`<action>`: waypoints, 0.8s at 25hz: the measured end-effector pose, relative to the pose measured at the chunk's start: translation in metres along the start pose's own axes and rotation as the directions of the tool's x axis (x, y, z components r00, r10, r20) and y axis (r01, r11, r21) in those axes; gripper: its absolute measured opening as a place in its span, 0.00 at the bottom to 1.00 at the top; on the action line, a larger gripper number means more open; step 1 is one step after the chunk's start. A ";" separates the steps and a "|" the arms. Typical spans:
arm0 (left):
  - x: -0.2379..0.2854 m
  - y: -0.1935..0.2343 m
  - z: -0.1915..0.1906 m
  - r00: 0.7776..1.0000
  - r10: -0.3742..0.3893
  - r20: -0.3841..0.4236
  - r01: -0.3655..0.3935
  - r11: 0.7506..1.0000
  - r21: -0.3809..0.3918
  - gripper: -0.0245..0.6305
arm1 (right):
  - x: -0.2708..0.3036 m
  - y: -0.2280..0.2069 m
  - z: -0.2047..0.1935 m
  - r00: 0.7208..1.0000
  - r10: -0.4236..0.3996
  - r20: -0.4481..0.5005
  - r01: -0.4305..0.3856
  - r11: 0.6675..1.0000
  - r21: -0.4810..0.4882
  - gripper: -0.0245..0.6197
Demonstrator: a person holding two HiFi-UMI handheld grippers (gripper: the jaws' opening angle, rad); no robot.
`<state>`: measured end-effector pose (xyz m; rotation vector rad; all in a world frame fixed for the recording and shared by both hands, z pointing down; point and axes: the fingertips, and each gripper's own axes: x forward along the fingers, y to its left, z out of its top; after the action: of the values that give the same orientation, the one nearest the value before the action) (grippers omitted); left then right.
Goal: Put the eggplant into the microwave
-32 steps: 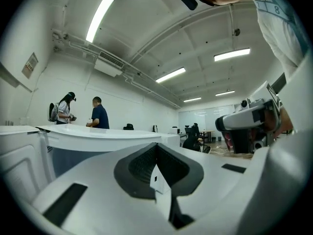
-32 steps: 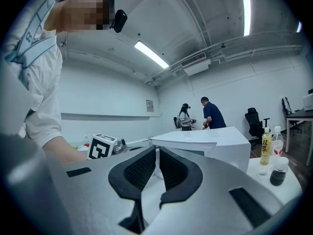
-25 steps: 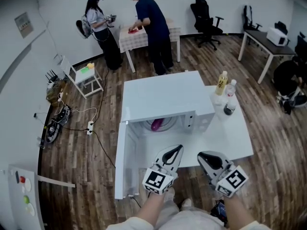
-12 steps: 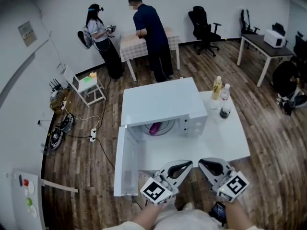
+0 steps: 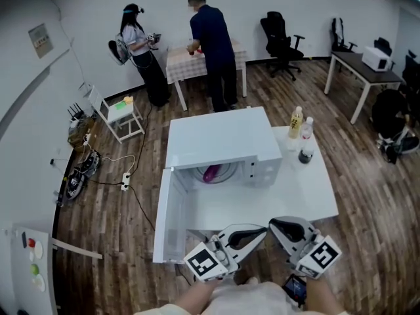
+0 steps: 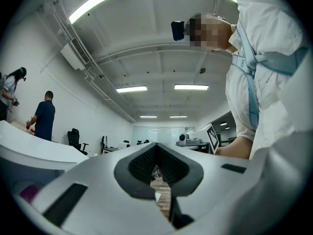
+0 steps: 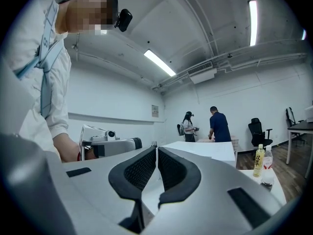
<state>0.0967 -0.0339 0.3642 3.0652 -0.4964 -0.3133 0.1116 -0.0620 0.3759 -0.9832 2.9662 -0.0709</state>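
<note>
With the eggplant (image 5: 212, 173) lying inside the microwave (image 5: 220, 136), we hold the left gripper (image 5: 261, 230) and right gripper (image 5: 275, 224) before it, jaws pressed together (both empty), and should swing its open door (image 5: 172, 215) shut gently.

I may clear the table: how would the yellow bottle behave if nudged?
The yellow bottle stands tall and narrow, so it probably tips easily. Close beside the clear bottle, it might knock that over.

The microwave (image 5: 220, 140) has a smooth, white, faintly glossy casing; the floor (image 5: 118, 215) is dark wood planking.
</note>
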 end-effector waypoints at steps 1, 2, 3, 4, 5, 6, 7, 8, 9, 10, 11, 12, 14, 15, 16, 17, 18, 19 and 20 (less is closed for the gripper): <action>-0.001 -0.001 0.004 1.000 -0.006 0.003 0.006 1.000 0.009 0.04 | -0.001 0.001 0.003 1.000 0.003 0.009 -0.003 1.000 -0.006 0.09; -0.001 -0.003 0.008 1.000 -0.014 0.003 0.014 1.000 0.022 0.04 | -0.001 0.002 0.006 1.000 0.007 0.019 -0.007 1.000 -0.014 0.09; -0.002 -0.005 0.012 1.000 -0.022 0.002 0.022 0.999 0.038 0.04 | -0.002 0.004 0.009 1.000 0.012 0.028 -0.011 1.000 -0.022 0.09; -0.002 -0.008 0.016 1.000 -0.030 0.000 0.029 0.998 0.052 0.04 | -0.002 0.006 0.011 0.999 0.017 0.032 -0.016 1.000 -0.027 0.09; -0.003 -0.009 0.020 0.999 -0.035 0.000 0.035 0.997 0.062 0.04 | -0.002 0.008 0.013 0.999 0.023 0.034 -0.022 0.999 -0.029 0.09; -0.004 -0.011 0.023 0.999 -0.038 0.002 0.038 0.997 0.067 0.04 | -0.001 0.010 0.015 0.999 0.029 0.034 -0.028 0.999 -0.030 0.09; -0.005 -0.011 0.026 0.999 -0.039 0.004 0.039 0.997 0.068 0.04 | -0.001 0.012 0.015 0.999 0.035 0.035 -0.034 0.999 -0.030 0.09; -0.006 -0.011 0.028 0.999 -0.040 0.006 0.039 0.997 0.069 0.04 | 0.000 0.013 0.016 0.999 0.040 0.037 -0.039 0.999 -0.027 0.09; -0.007 -0.011 0.030 0.999 -0.040 0.008 0.039 0.997 0.069 0.04 | 0.001 0.013 0.015 0.998 0.042 0.038 -0.041 0.999 -0.020 0.09; -0.009 -0.011 0.030 0.999 -0.040 0.007 0.040 0.997 0.070 0.04 | 0.002 0.013 0.015 0.998 0.042 0.040 -0.042 0.999 -0.011 0.09; -0.010 -0.011 0.030 0.999 -0.041 0.005 0.041 0.997 0.071 0.04 | 0.003 0.014 0.015 0.998 0.043 0.042 -0.042 0.999 -0.004 0.09; -0.011 -0.011 0.029 0.999 -0.041 0.003 0.041 0.997 0.069 0.04 | 0.004 0.013 0.014 0.998 0.043 0.045 -0.042 0.999 -0.003 0.09; -0.013 -0.009 0.028 0.999 -0.039 0.005 0.039 0.998 0.059 0.04 | 0.007 0.012 0.014 0.998 0.044 0.049 -0.043 0.999 -0.010 0.09; -0.013 -0.008 0.028 0.999 -0.038 0.008 0.038 0.998 0.052 0.04 | 0.008 0.012 0.013 0.998 0.046 0.047 -0.045 0.999 -0.011 0.09; -0.014 -0.007 0.028 0.999 -0.037 0.010 0.037 0.998 0.048 0.04 | 0.009 0.012 0.012 0.998 0.048 0.045 -0.048 0.999 -0.010 0.09; -0.014 -0.006 0.027 0.999 -0.037 0.011 0.037 0.998 0.046 0.04 | 0.011 0.012 0.012 0.998 0.050 0.044 -0.050 0.999 -0.009 0.09; -0.014 -0.005 0.026 0.999 -0.037 0.008 0.037 0.998 0.046 0.04 | 0.012 0.012 0.013 0.998 0.052 0.047 -0.052 0.999 -0.009 0.09; -0.014 -0.005 0.025 0.999 -0.037 0.005 0.037 0.998 0.046 0.04 | 0.012 0.012 0.013 0.997 0.053 0.051 -0.053 0.999 -0.010 0.09; -0.014 -0.004 0.025 0.999 -0.037 0.003 0.036 0.998 0.045 0.04 | 0.013 0.011 0.013 0.997 0.052 0.052 -0.051 0.999 -0.010 0.09</action>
<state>0.0802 -0.0258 0.3419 3.1214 -0.4544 -0.3134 0.0948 -0.0614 0.3621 -0.8945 2.9449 -0.0315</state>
